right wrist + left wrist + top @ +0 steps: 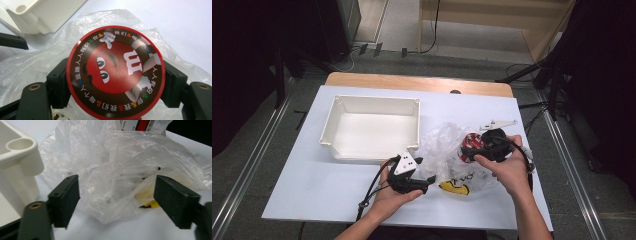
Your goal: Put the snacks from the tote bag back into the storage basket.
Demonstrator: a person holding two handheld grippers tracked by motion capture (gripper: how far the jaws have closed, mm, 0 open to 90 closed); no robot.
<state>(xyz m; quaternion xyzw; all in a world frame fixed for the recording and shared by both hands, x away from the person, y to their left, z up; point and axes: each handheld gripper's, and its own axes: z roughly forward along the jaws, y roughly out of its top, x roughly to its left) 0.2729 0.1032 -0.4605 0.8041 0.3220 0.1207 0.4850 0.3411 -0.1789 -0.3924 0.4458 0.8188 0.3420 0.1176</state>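
1. Clear plastic: the bag [452, 152] lies crumpled on the white table [302, 190], near its right edge and just right of the tray's near right corner. A yellow print shows at the bag's near side.
2. Red and brown: the round candy tin [115, 72] is clamped across its sides by your right gripper [484, 147], lid facing the gripper's camera. In the high view the tin [471, 146] sits over the bag's right part; whether it has fully cleared the plastic cannot be told.
3. Black: your left gripper [116, 200] is released, jaws standing wide on either side of a fold of bag without pressing it. In the high view it [426, 175] hovers at the bag's left edge, close to the near edge of the table.
4. Cream plastic: the tray [337, 117] sits empty at the table's middle left, nothing yet placed in it.
5. White: a small flat bracket [497, 124] lies beyond the bag, towards the far right corner.
6. Progress, as judged: the tin is gripped and the bag let go; carrying the tin to the tray appears to be what is left.
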